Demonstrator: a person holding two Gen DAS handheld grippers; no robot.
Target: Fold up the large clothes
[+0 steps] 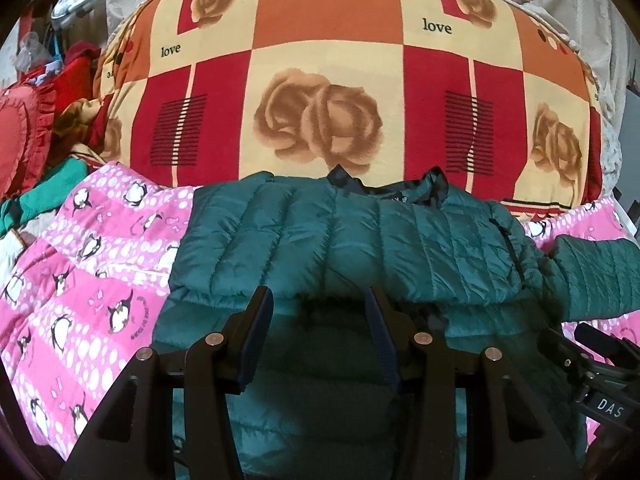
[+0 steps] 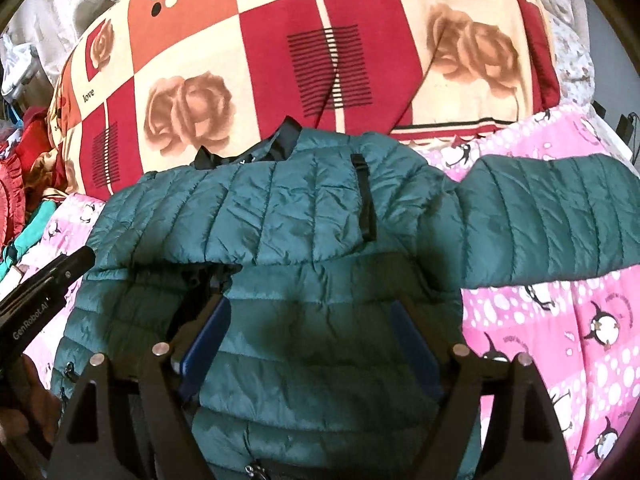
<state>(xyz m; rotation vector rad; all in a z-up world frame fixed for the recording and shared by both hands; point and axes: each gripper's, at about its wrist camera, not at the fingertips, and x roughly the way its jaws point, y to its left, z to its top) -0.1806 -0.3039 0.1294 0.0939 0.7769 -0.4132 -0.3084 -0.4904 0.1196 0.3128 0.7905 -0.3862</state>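
A teal quilted puffer jacket (image 1: 340, 240) lies on a pink penguin-print bedsheet (image 1: 80, 280), collar toward the far side. Its upper part is folded over the body, leaving a fold edge across the middle. One sleeve (image 2: 552, 216) stretches out to the right. My left gripper (image 1: 320, 304) is open, hovering just above the jacket at the fold edge, empty. My right gripper (image 2: 312, 312) is open too, over the jacket (image 2: 300, 208) body just below the fold, holding nothing. The right tool's body shows at the left wrist view's lower right (image 1: 600, 380); the left tool shows at the right wrist view's left edge (image 2: 36, 304).
A big red, orange and cream rose-print quilt (image 1: 320, 80) is piled behind the jacket. Red and green clothes and a red frilled cushion (image 1: 24, 132) lie heaped at the far left. Pink sheet (image 2: 560, 340) shows on both sides of the jacket.
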